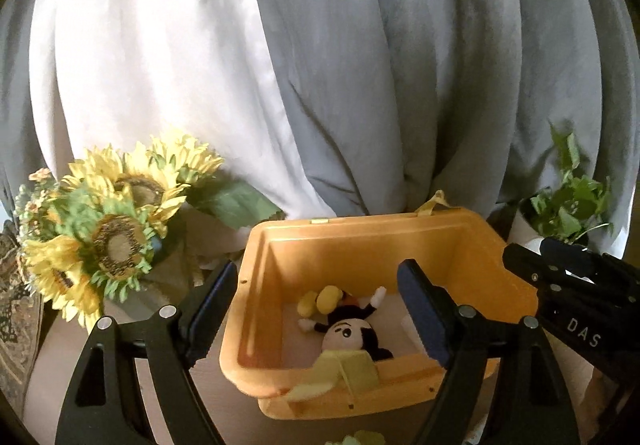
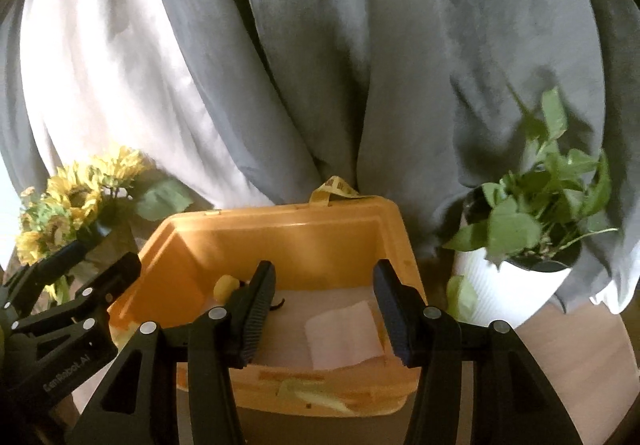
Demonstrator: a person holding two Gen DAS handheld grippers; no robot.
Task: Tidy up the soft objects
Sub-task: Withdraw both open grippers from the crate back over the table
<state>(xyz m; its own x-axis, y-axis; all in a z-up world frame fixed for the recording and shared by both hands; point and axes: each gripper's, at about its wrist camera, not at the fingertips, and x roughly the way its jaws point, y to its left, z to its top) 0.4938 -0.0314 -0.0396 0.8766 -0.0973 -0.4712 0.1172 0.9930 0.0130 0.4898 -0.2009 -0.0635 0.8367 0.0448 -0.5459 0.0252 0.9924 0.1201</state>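
Note:
A plush doll with black hair, a pale face and a yellow dress lies in the orange bin. Its dress hem drapes over the bin's front rim. My left gripper stands open above the bin's near side, apart from the doll. My right gripper is open too, with nothing between its fingers, over the orange bin. A white folded sheet lies on the bin floor. In the right wrist view the doll is mostly hidden behind a finger; one yellow foot shows.
Artificial sunflowers stand left of the bin. A leafy plant in a white pot stands to its right. Grey and white curtains hang close behind. Something yellow-green shows at the bottom edge of the left wrist view.

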